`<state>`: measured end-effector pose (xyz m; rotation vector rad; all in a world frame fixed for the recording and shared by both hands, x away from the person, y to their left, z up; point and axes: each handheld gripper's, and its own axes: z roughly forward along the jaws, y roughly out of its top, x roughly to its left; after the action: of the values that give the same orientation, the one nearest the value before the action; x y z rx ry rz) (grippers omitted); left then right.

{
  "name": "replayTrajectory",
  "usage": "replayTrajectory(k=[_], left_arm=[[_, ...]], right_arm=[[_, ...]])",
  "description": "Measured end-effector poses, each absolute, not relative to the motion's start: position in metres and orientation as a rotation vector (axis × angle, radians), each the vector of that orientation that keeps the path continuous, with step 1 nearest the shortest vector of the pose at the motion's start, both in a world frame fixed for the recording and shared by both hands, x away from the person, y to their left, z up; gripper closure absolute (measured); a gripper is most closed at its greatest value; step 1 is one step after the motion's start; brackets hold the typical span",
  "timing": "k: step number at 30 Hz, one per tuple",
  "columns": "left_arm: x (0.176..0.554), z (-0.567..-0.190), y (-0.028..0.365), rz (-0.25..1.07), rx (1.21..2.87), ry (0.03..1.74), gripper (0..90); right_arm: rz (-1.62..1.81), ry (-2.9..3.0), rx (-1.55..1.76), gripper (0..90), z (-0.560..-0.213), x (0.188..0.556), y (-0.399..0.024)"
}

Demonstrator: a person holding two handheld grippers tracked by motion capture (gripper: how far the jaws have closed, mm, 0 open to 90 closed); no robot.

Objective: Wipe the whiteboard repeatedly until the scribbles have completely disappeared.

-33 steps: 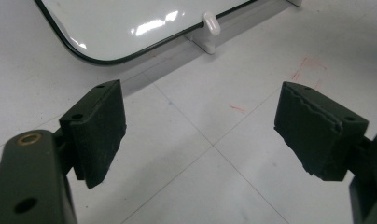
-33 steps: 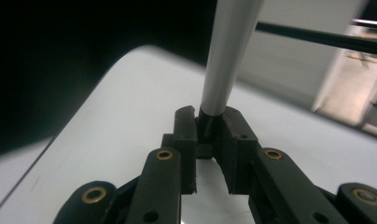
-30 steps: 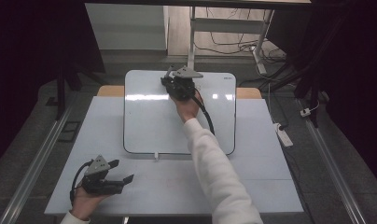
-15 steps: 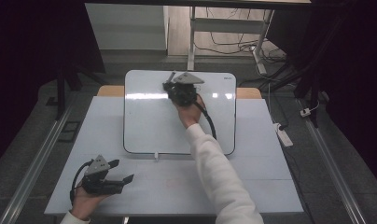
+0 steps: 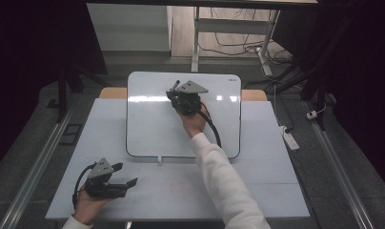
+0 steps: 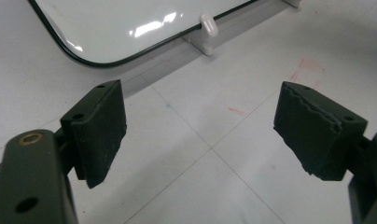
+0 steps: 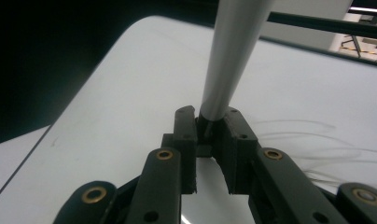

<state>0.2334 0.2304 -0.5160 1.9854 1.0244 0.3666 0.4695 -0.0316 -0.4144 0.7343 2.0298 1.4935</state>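
R gripper [image 5: 177, 91] clamping marker [image 7: 226, 65], shifted slightly right over whiteboard [image 5: 152, 129], L gripper [image 5: 126, 175] unmoved

pale grey table [image 5: 276, 181] with white board [image 5: 152, 129] flat on top

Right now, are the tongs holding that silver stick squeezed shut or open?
Shut. The right tongs clamp the silver stick tightly between both pads, over the whiteboard.

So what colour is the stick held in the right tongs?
Silver-grey stick, shown best in the right gripper view.
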Motion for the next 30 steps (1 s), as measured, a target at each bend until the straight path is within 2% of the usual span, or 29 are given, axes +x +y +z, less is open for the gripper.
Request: replayTrajectory(k=[4, 9, 13, 18, 23, 28, 30], left_arm=[[0.233, -0.516, 0.232, 0.368, 1.973, 1.03, 17.9], [0.235, -0.516, 0.23, 0.365, 1.983, 1.03, 17.9], [0.234, -0.516, 0.23, 0.369, 1.975, 1.03, 18.0], [0.236, -0.517, 0.23, 0.364, 1.983, 1.031, 18.0], [0.235, -0.516, 0.231, 0.366, 1.972, 1.03, 18.0], [0.237, -0.517, 0.229, 0.364, 1.984, 1.027, 18.0], [0.235, -0.516, 0.23, 0.367, 1.982, 1.025, 18.0]], right_arm=[[1.523, 1.897, 0.891, 77.4, -0.405, 0.481, -0.062], [1.476, 1.984, 0.77, 77.4, -0.409, 0.473, -0.05], [1.554, 1.859, 0.928, 77.4, -0.398, 0.489, -0.071], [1.511, 1.988, 0.772, 77.4, -0.406, 0.48, -0.044], [1.536, 1.836, 0.932, 77.4, -0.394, 0.493, -0.067], [1.514, 1.958, 0.79, 77.4, -0.406, 0.48, -0.039], [1.52, 1.935, 0.816, 77.4, -0.403, 0.484, -0.045]])
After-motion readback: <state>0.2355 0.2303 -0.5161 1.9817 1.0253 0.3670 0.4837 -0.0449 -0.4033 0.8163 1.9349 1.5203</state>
